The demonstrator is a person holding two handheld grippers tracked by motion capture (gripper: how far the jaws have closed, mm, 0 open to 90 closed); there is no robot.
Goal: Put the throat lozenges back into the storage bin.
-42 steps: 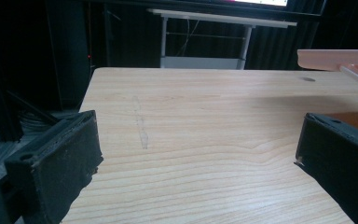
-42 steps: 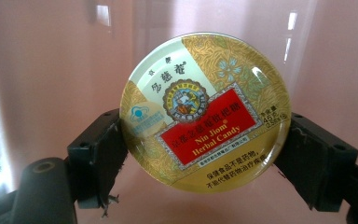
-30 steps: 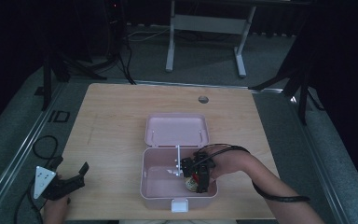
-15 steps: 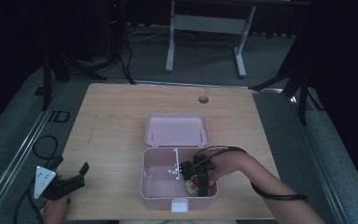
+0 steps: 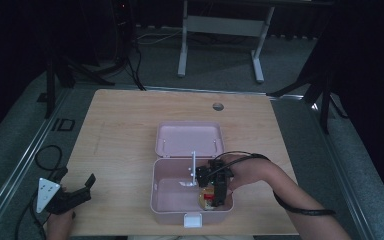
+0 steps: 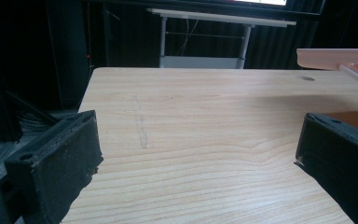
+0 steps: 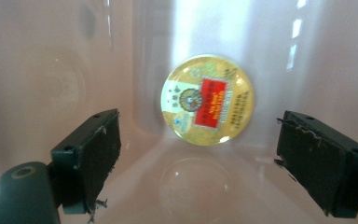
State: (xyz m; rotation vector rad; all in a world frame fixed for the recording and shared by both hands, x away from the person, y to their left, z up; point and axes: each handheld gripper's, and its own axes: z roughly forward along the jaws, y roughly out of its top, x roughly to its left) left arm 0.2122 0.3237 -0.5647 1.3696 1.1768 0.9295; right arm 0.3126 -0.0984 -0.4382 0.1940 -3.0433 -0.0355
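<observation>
A pink box (image 5: 155, 186) stands open near the table's front edge, its lid (image 5: 189, 139) laid back flat. A round gold tin (image 5: 206, 199) with a red label rests in the box's front right corner. My right gripper (image 5: 219, 192) reaches down into the box just above it. In the right gripper view the tin (image 7: 207, 99) sits ahead between the two jaws, and the gripper (image 7: 198, 140) is open and touches nothing. My left gripper (image 5: 76, 177) is held open at the table's front left corner, with bare wood between its jaws (image 6: 198, 149).
A thin white strip (image 5: 193, 167) stands up inside the box beside the right gripper. A white latch (image 5: 193, 219) sticks out of the box's front wall. A cable hole (image 5: 218, 106) is at the table's far side. Metal stand legs (image 5: 182, 50) are on the floor beyond.
The right gripper has edged slightly toward the box's front right corner, over the tin. The left gripper has stayed put.
</observation>
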